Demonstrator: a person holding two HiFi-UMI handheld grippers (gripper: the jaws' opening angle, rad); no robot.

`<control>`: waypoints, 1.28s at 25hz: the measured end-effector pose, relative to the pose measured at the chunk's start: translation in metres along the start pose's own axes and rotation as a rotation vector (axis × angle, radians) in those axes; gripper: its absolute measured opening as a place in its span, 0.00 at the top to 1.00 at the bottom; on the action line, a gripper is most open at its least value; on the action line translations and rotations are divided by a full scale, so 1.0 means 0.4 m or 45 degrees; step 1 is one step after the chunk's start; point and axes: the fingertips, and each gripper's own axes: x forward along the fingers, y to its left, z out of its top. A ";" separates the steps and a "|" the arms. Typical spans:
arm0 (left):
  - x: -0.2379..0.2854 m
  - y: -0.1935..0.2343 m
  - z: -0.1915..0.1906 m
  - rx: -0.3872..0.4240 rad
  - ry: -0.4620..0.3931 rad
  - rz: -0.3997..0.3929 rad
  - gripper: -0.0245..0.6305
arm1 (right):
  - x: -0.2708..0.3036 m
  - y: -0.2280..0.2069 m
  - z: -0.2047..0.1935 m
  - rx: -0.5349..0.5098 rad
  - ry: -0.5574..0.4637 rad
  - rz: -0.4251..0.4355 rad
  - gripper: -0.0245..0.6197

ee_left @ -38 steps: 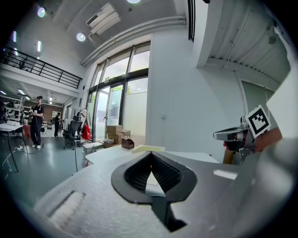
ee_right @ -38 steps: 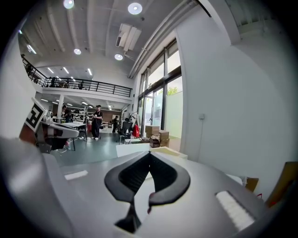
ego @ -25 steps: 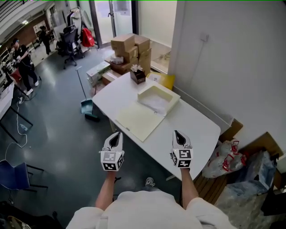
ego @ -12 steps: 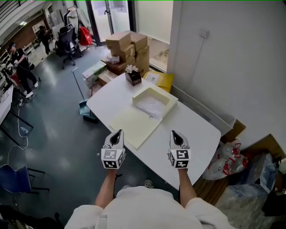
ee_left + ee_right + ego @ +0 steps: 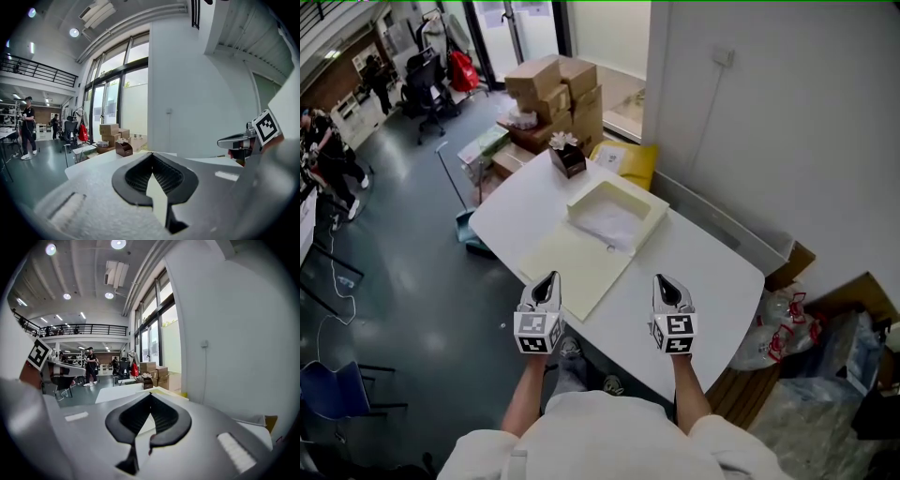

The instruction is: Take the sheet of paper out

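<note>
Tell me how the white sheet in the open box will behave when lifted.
The sheet looks wrinkled and thin, so probably floppy and very light; it should drape from a pinch. It may tear if tugged hard. The box looks shallow and light, so it could slide along.

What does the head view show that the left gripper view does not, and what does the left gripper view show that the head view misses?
Only the head view: the open box with white paper inside, its lid flat on the table beside it, and the plastic bags on the floor.
Only the left gripper view: the balcony railing, the ceiling lights, and the left claw close up, jaws together.
Both: the white table, the stacked cardboard boxes, the small brown box and the right claw.
</note>
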 end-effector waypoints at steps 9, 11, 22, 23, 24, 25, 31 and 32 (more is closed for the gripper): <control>0.176 0.063 -0.005 -0.026 0.006 -0.129 0.96 | 0.119 -0.032 -0.001 0.000 0.051 -0.121 0.96; 0.212 0.092 -0.002 -0.036 0.007 -0.159 0.96 | 0.150 -0.031 0.006 -0.004 0.067 -0.155 0.96; 0.389 0.240 -0.003 -0.073 0.039 -0.328 0.96 | 0.296 0.003 0.058 -0.021 0.124 -0.329 0.96; 0.402 0.248 -0.003 -0.076 0.042 -0.347 0.96 | 0.303 0.004 0.062 -0.020 0.128 -0.349 0.96; 0.416 0.256 -0.003 -0.079 0.045 -0.364 0.96 | 0.310 0.004 0.066 -0.020 0.133 -0.368 0.96; 0.430 0.264 -0.004 -0.080 0.047 -0.380 0.96 | 0.317 0.005 0.069 -0.020 0.136 -0.385 0.96; 0.507 0.283 -0.014 -0.091 0.063 -0.464 0.96 | 0.339 0.011 0.084 -0.048 0.157 -0.459 0.96; 0.515 0.280 -0.017 -0.093 0.069 -0.475 0.96 | 0.339 0.009 0.083 -0.052 0.162 -0.467 0.96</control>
